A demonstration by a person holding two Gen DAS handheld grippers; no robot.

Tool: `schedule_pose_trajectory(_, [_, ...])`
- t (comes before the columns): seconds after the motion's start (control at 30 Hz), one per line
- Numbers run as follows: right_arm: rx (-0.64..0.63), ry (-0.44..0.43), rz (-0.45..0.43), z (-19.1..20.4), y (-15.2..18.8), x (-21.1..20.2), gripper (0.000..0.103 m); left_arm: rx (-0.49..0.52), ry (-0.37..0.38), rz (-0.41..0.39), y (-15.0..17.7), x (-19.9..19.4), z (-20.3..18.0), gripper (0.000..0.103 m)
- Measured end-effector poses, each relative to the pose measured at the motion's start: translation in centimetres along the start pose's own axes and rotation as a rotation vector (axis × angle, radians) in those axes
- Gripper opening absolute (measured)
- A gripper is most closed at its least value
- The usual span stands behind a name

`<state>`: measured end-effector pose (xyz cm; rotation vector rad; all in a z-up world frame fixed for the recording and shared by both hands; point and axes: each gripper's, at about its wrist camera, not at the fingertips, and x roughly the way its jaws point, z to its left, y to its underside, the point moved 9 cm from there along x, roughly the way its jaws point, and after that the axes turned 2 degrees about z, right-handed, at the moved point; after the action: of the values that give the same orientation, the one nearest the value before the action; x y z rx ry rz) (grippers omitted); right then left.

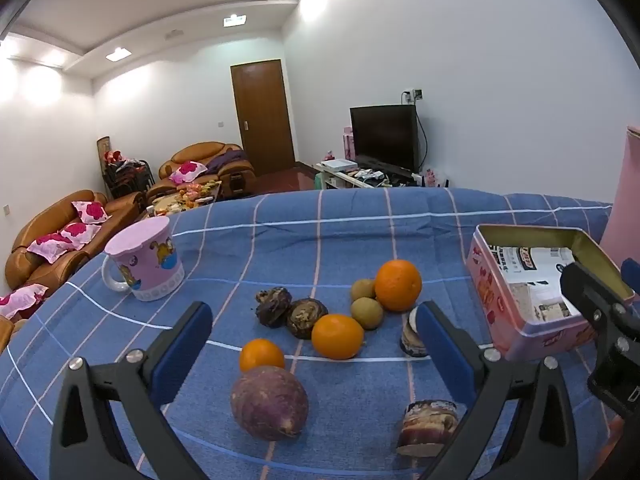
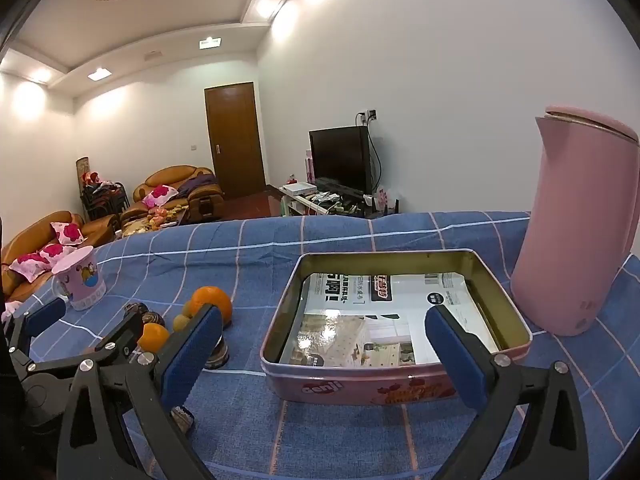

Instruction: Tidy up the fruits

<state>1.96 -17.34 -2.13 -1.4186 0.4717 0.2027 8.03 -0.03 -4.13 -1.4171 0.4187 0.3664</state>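
Note:
Fruits lie on the blue checked cloth in the left wrist view: a large orange [image 1: 398, 285], two smaller oranges [image 1: 337, 336] [image 1: 261, 355], two brown-green longans [image 1: 367, 312], two dark wrinkled fruits [image 1: 273, 306], a purple round fruit [image 1: 269, 401] and two cut purple-and-white pieces [image 1: 427, 427]. My left gripper [image 1: 314, 330] is open above them, empty. A pink tin box [image 2: 400, 382], lined with printed paper, stands to the right. My right gripper [image 2: 324, 342] is open and empty, just in front of the tin. The large orange also shows in the right wrist view [image 2: 212, 304].
A pink cartoon mug [image 1: 145, 264] stands at the left of the table. A tall pink jug [image 2: 576, 232] stands right of the tin. Sofas, a door and a TV lie beyond the table's far edge.

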Motion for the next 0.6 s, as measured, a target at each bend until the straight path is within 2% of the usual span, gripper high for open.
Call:
schedule_pose_trajectory(0.27, [-0.002, 0.003, 0.003, -0.1, 0.6, -0.2, 0.102, 0.019, 0.009, 0.003, 0.5, -0.3, -1.0, 0.103])
schedule_pose_trajectory(0.6, [0.014, 0.000, 0.018, -0.3, 0.3, 0.3, 0.102, -0.003, 0.030, 0.012, 0.4, 0.1, -0.4, 0.103])
